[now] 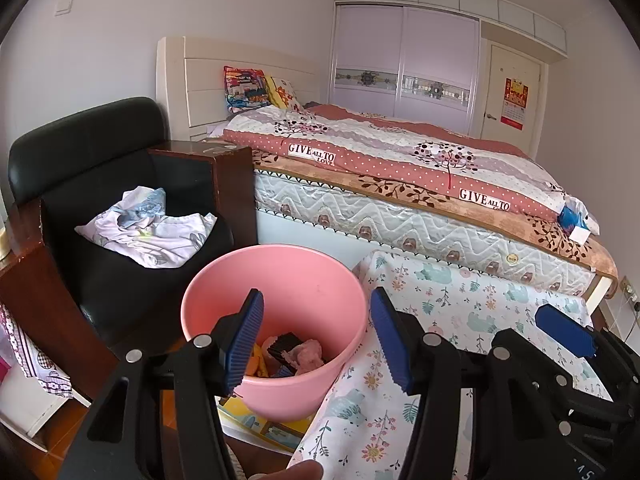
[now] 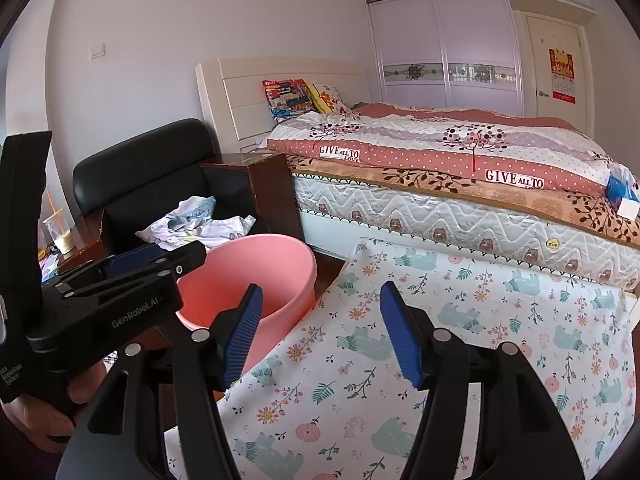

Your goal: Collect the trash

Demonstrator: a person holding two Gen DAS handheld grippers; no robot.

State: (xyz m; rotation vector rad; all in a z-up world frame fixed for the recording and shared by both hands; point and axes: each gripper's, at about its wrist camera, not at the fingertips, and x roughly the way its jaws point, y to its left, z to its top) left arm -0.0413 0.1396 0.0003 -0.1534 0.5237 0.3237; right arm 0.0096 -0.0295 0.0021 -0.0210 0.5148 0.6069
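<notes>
One pink bin [image 1: 276, 320] sits on the floor between the black armchair [image 1: 100, 200] and the floral-cloth table [image 1: 460, 308], touching or just beside the cloth's left edge. Inside the bin: a small pile of trash [image 1: 292, 354], at least three bits visible, one dark wrapper, one pale pink crumpled piece, one orange-yellow piece; exact count cannot be told, the left gripper's fingers cover part of it. Left gripper [image 1: 318, 340] hangs above the bin's near rim, jaws apart, nothing between them; one blue ribbed pad [image 1: 245, 340] lies over the bin mouth, the other over the cloth edge. Right gripper [image 2: 320, 334] hangs above the cloth just right of the bin, jaws apart too, nothing held. Each gripper shows up in the other's camera, so the two are side by side and close, left one nearer the bin. Under the bin, one flat yellow printed item [image 1: 256, 420] pokes out on the floor; cannot tell what it is. One heap of white printed clothes [image 1: 148, 232] lies on the armchair seat. One drink cup with straw [image 2: 58, 228] stands on the dark side table left of the armchair. One bed [image 1: 420, 184] behind, with two pillows [image 1: 260, 90] against the headboard and one blue-and-white packet [image 1: 574, 218] on its far right edge. One sliding-door wardrobe [image 1: 404, 64] and one door with a red calendar [image 1: 515, 104] at the back wall.
</notes>
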